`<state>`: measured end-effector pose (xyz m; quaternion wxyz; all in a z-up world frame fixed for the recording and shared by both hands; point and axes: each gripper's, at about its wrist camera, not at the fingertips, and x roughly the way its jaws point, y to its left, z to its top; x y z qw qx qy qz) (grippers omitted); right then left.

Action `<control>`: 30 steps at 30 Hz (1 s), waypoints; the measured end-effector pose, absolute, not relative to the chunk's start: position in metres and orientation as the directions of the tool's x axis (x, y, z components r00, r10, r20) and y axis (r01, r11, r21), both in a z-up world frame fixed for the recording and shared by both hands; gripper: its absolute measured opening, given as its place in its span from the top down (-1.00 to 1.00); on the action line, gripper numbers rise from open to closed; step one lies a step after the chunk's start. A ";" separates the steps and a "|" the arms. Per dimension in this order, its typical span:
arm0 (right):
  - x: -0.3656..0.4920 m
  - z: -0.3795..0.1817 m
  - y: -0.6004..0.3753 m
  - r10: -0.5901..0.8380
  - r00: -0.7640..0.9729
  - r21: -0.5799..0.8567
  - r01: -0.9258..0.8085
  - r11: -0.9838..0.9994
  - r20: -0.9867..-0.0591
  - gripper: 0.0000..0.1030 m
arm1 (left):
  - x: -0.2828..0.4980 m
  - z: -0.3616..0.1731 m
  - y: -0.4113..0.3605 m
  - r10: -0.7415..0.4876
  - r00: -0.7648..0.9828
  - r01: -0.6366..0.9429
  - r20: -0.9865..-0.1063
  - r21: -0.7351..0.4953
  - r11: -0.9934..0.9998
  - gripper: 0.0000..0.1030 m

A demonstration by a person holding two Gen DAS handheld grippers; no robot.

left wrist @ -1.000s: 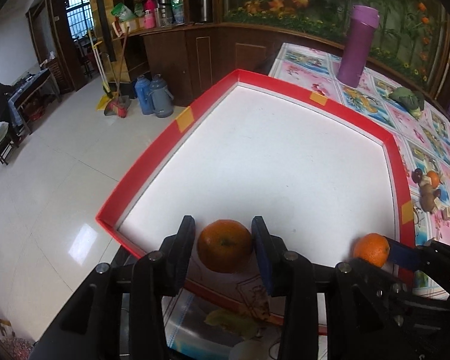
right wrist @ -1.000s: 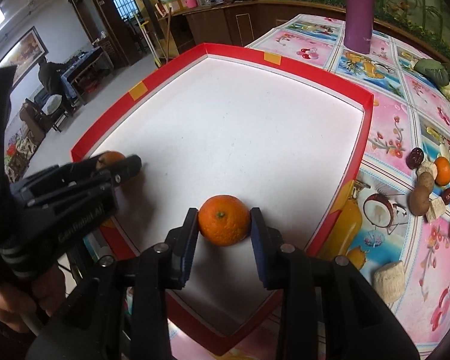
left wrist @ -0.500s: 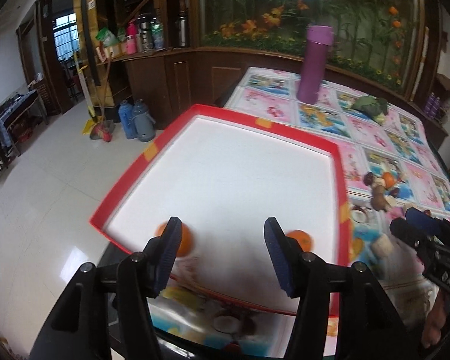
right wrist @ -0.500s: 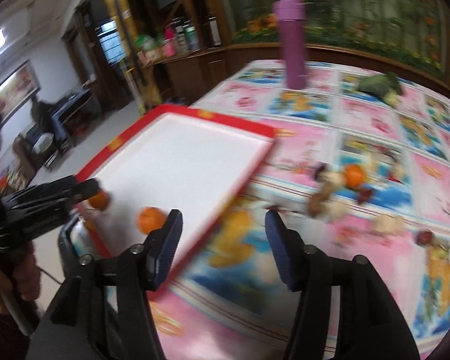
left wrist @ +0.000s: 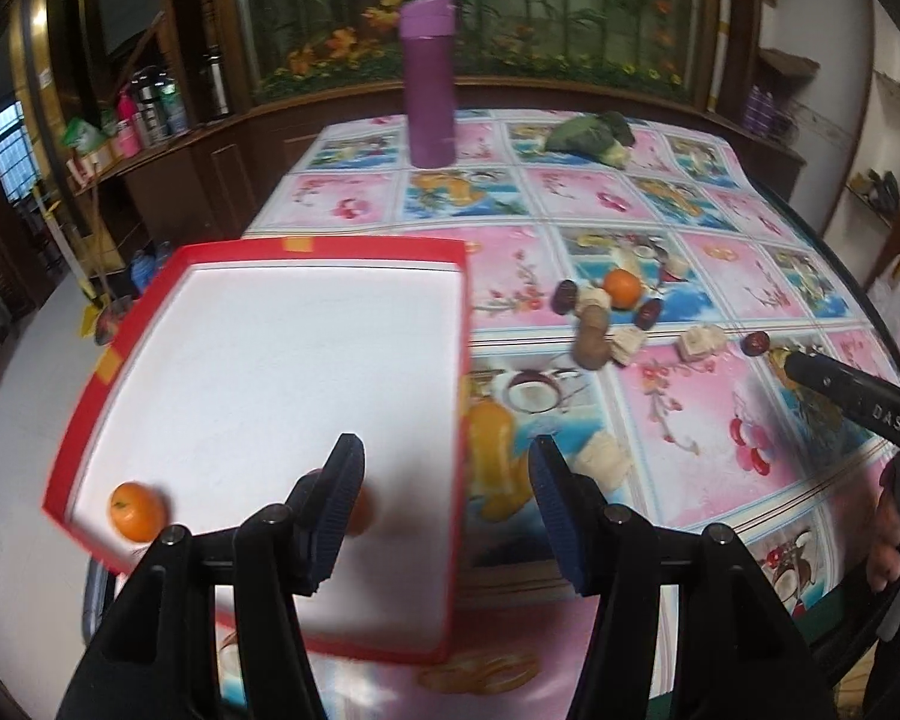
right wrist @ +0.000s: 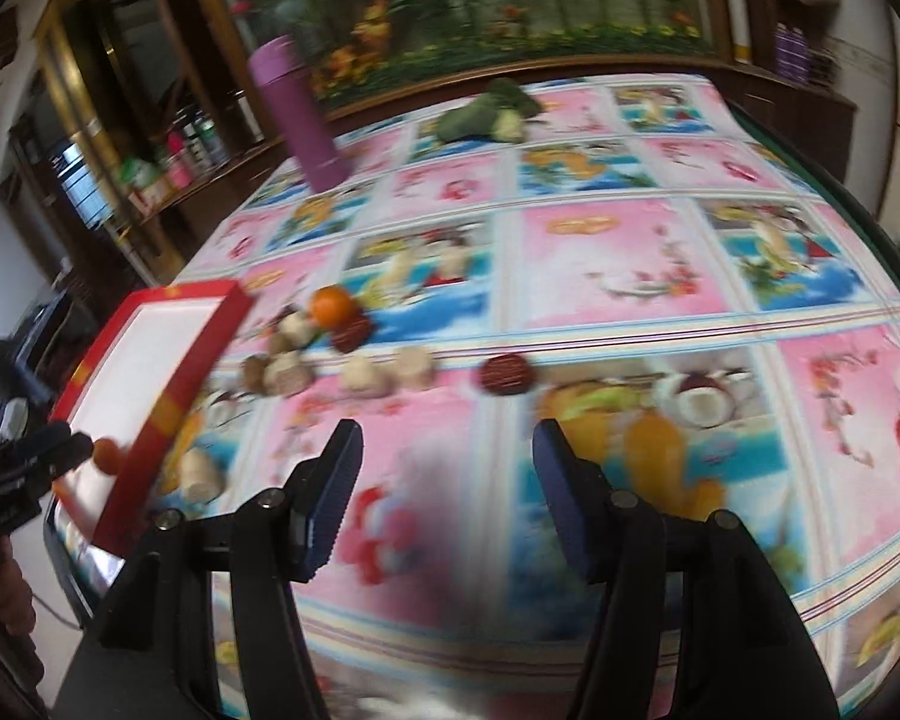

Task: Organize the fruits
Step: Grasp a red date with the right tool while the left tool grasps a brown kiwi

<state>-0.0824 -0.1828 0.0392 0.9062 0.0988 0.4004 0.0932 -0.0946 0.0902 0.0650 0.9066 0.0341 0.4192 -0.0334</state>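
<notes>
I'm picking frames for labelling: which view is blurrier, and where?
Right wrist view: heavy motion smear across the tablecloth and the loose orange; only the hand-held gripper looks crisp. Left wrist view: sharper, mild smear along the red tray; both bend at the edges.

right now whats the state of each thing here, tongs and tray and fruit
left tongs: open, nothing between the pads
right tongs: open, nothing between the pads
red tray: flat on the table, two oranges inside
orange in tray corner: loose, by the near rim
second orange in tray: loose, partly hidden behind a left pad
orange on tablecloth: outside the tray, among other small items
purple bottle: upright, lid on
</notes>
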 end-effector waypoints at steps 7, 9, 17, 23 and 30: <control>-0.053 0.038 -0.199 0.223 0.653 0.244 -0.060 0.968 -0.724 -0.17 | -0.057 0.052 0.055 -0.109 0.601 0.206 -0.792 0.022 0.978 -0.09; -0.045 0.036 -0.195 0.219 0.645 0.233 -0.065 0.970 -0.732 -0.17 | -0.047 0.047 0.050 -0.116 0.584 0.213 -0.804 0.014 0.977 -0.09; -0.028 0.018 -0.192 0.212 0.606 0.230 -0.050 0.972 -0.767 0.04 | -0.019 0.033 0.036 -0.147 0.536 0.241 -0.831 -0.017 0.970 -0.02; -0.028 0.017 -0.185 0.183 0.617 0.177 -0.072 0.982 -0.766 0.08 | -0.004 0.022 0.028 -0.162 0.499 0.268 -0.851 -0.026 0.963 0.10; -0.025 0.017 -0.182 0.173 0.621 0.152 -0.087 0.984 -0.765 0.09 | 0.001 0.016 0.024 -0.160 0.497 0.280 -0.853 -0.017 0.960 0.26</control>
